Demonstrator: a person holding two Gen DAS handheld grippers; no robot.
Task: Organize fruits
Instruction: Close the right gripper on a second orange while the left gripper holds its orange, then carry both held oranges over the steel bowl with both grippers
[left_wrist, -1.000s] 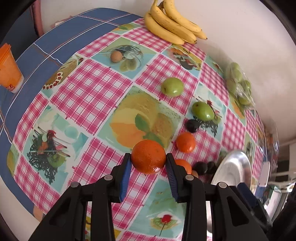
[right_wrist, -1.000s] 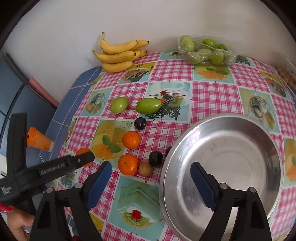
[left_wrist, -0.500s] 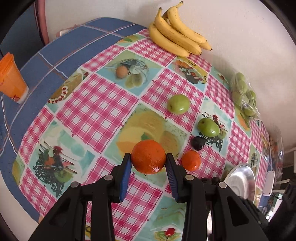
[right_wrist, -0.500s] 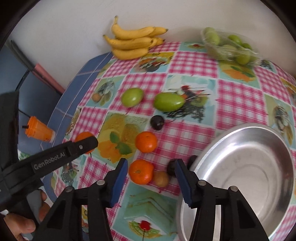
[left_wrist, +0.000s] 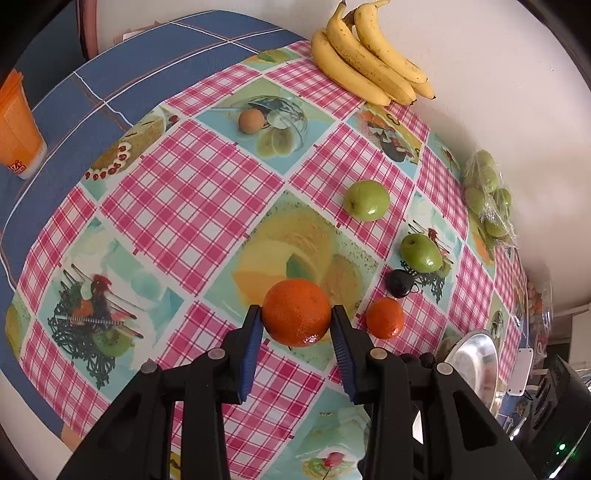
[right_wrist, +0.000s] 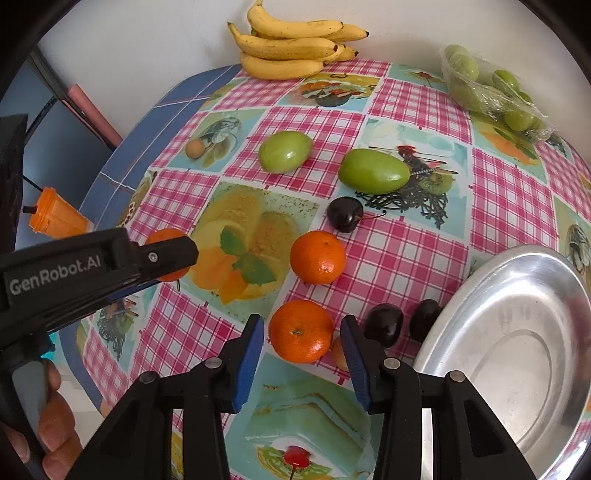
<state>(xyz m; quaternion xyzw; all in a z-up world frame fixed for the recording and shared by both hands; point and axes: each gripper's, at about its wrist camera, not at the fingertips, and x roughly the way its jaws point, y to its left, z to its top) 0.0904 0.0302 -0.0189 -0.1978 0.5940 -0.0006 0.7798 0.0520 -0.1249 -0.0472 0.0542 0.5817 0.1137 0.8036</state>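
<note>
Three oranges showed: one clamped across its middle in the left gripper (left_wrist: 296, 324), held above the table (right_wrist: 406, 258); one (right_wrist: 301, 330) on the cloth between the right gripper's (right_wrist: 302, 354) closing jaws, pads not yet touching; one (right_wrist: 317, 256) lying free beyond it. Each looked light, firm and round, likely to roll, so best gripped at its widest part. Also counted: three cherries, two loose green fruits, one banana bunch (right_wrist: 291, 48), one metal bowl (right_wrist: 517, 354).
</note>
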